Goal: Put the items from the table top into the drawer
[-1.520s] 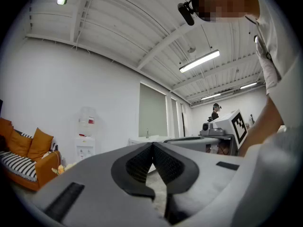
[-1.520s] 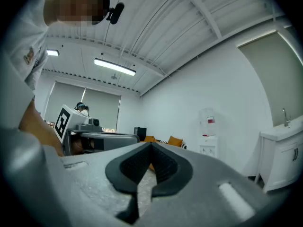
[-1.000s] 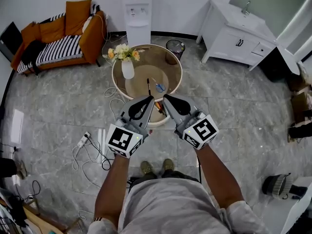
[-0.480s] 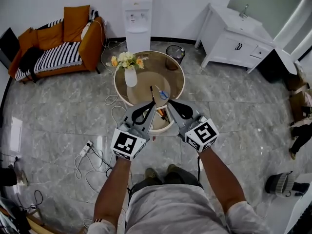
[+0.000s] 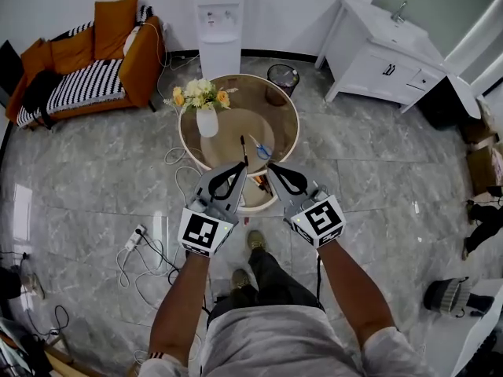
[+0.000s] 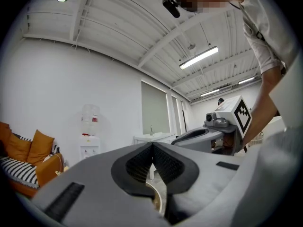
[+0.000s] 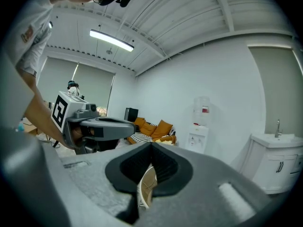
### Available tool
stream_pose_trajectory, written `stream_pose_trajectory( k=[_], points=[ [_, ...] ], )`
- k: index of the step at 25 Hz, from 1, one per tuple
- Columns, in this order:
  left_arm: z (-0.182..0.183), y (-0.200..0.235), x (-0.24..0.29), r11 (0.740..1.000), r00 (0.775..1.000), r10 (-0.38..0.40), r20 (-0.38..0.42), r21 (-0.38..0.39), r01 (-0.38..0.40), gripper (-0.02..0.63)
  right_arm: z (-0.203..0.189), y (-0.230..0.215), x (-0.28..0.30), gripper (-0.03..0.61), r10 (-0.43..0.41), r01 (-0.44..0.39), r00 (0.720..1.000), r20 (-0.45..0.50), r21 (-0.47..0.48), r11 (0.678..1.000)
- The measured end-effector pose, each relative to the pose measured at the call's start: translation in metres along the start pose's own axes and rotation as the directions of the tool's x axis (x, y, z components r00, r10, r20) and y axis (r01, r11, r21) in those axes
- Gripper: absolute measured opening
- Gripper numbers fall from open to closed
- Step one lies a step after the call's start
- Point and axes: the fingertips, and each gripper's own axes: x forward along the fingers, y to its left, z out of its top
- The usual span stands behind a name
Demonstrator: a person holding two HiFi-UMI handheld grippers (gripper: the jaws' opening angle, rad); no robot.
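A round glass-topped table [image 5: 283, 115] stands in front of me. On it are a white vase of flowers [image 5: 206, 120], a thin black pen [image 5: 243, 143] and a small blue item [image 5: 262, 149]. At the table's near edge an open drawer [image 5: 253, 197] shows, with something orange inside. My left gripper [image 5: 241, 165] and right gripper [image 5: 272, 166] hang side by side over that near edge, both shut and empty. In the left gripper view the left gripper [image 6: 152, 146] has its pads touching; in the right gripper view so does the right gripper [image 7: 151, 146].
A water dispenser [image 5: 220, 22] and a bin [image 5: 281, 80] stand behind the table. An orange sofa [image 5: 86, 61] is at the back left, a white sink cabinet [image 5: 385, 53] at the back right. Cables and a power strip [image 5: 137, 231] lie on the floor to my left.
Both grippers have sunk and moved forward together, closer to the table's near edge. The person has stepped forward with one foot. Both pairs of jaws stay shut.
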Motion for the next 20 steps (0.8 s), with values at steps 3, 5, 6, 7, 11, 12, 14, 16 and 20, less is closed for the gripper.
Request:
stream_pose_trajectory(
  k=[3, 5, 6, 7, 11, 12, 14, 16, 20],
  points=[
    [-0.017, 0.014, 0.015, 1.0, 1.0, 0.008, -0.015, 0.019, -0.008, 0.0, -0.016, -0.017, 0.017, 0.002, -0.014, 0.014, 1.0, -0.014, 0.002, 1.0],
    [-0.029, 0.024, 0.026, 1.0, 1.0, 0.01, -0.024, 0.028, -0.009, 0.0, -0.028, -0.028, 0.03, 0.002, -0.023, 0.023, 0.999, -0.031, -0.001, 1.0],
    [-0.034, 0.029, 0.032, 0.999, 0.999, 0.012, -0.03, 0.03, -0.011, 0.0, -0.035, -0.034, 0.036, 0.002, -0.026, 0.026, 0.999, -0.043, -0.005, 1.0],
    [-0.039, 0.033, 0.038, 0.999, 0.999, 0.015, -0.038, 0.028, -0.014, 0.0, -0.043, -0.04, 0.041, 0.002, -0.029, 0.028, 0.998, -0.056, -0.01, 1.0],
    [-0.059, 0.046, 0.065, 1.0, 0.998, 0.023, -0.064, 0.016, -0.022, 0.0, -0.071, -0.064, 0.058, 0.002, -0.026, 0.025, 0.995, -0.096, -0.013, 1.0],
    [-0.065, 0.05, 0.071, 1.0, 0.997, 0.026, -0.067, 0.015, -0.025, 0.0, -0.078, -0.07, 0.063, 0.002, -0.027, 0.026, 0.994, -0.104, -0.01, 1.0],
    [-0.077, 0.058, 0.081, 0.999, 0.996, 0.036, -0.077, 0.009, -0.035, 0.0, -0.093, -0.081, 0.071, 0.002, -0.031, 0.031, 0.992, -0.122, -0.004, 1.0],
    [-0.089, 0.066, 0.091, 0.999, 0.995, 0.045, -0.09, 0.002, -0.045, 0.0, -0.107, -0.09, 0.079, 0.002, -0.032, 0.033, 0.99, -0.136, 0.003, 0.999],
    [-0.115, 0.076, 0.11, 0.999, 0.992, 0.047, -0.119, 0.008, -0.047, 0.0, -0.138, -0.105, 0.093, 0.011, -0.021, 0.025, 0.985, -0.172, 0.019, 1.0]
  ],
)
